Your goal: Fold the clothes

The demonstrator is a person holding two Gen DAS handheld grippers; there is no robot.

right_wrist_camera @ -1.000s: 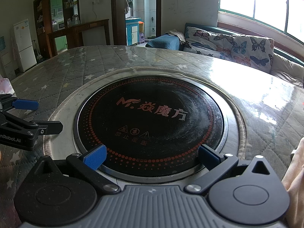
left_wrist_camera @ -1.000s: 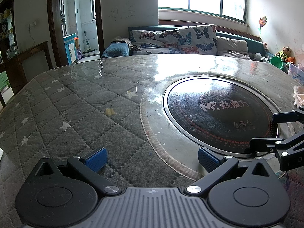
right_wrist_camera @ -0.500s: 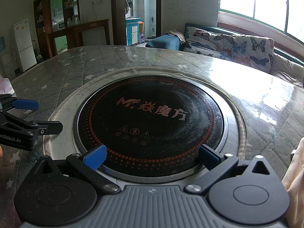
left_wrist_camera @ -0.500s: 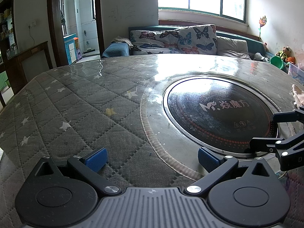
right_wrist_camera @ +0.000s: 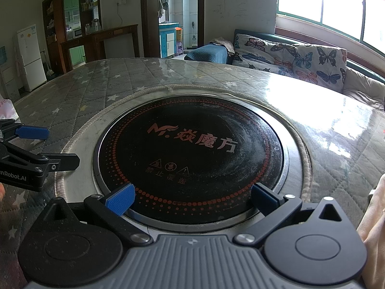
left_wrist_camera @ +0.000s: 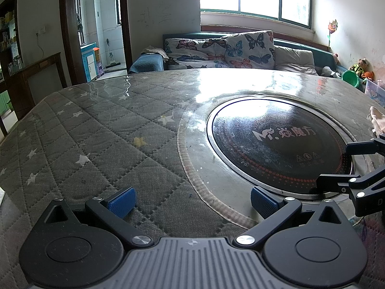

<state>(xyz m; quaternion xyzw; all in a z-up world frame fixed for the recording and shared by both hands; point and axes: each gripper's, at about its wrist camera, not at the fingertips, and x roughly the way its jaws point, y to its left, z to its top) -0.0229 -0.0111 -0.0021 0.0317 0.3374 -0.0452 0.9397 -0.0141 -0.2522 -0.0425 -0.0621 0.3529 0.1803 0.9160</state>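
My left gripper is open over the grey quilted table cover, nothing between its blue pads. My right gripper is open too, low over the near rim of the black round hotplate. Each gripper shows in the other's view: the right gripper at the right edge, the left gripper at the left edge. A pale cream garment lies at the right edge of the right wrist view, beside that gripper; a small bit of the cream garment shows in the left wrist view. Most of it is out of frame.
The round table carries a glossy clear sheet over the star-patterned cover. Behind it stands a sofa with butterfly cushions under a window. A doorway and dark wood cabinet are at the back left, with a white fridge.
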